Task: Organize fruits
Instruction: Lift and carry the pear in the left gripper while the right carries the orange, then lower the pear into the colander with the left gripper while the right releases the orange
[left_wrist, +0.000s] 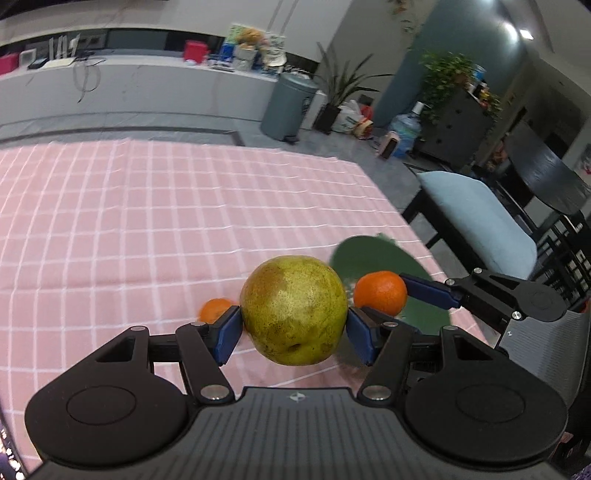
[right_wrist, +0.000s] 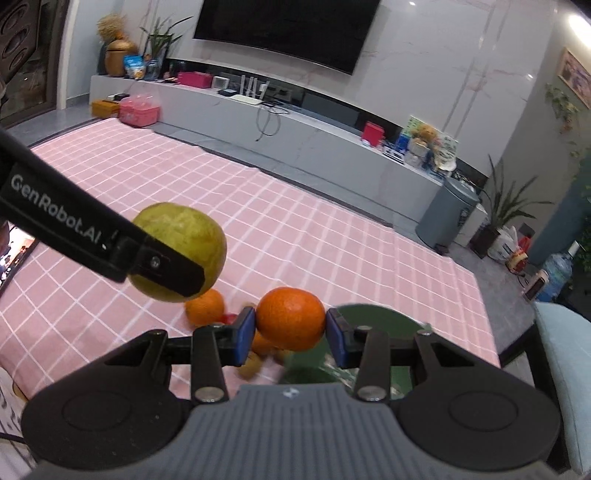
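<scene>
My left gripper (left_wrist: 294, 326) is shut on a yellow-green pear (left_wrist: 293, 310), held above the pink checked tablecloth (left_wrist: 147, 221). The same pear (right_wrist: 184, 236) shows at the left of the right wrist view, behind the left gripper's finger (right_wrist: 166, 271). My right gripper (right_wrist: 290, 334) is shut on an orange (right_wrist: 290, 318), also lifted off the cloth; that orange (left_wrist: 380, 292) appears to the pear's right in the left wrist view. A dark green plate (left_wrist: 373, 258) lies beneath and behind it. Another orange (left_wrist: 214, 309) rests on the cloth; in the right view it (right_wrist: 205, 306) sits among other blurred fruits.
A chair with a pale blue cushion (left_wrist: 476, 218) stands past the table's right edge. A grey bin (left_wrist: 288, 105) and potted plants (left_wrist: 340, 92) stand on the floor beyond. A long white TV bench (right_wrist: 295, 129) runs along the back wall.
</scene>
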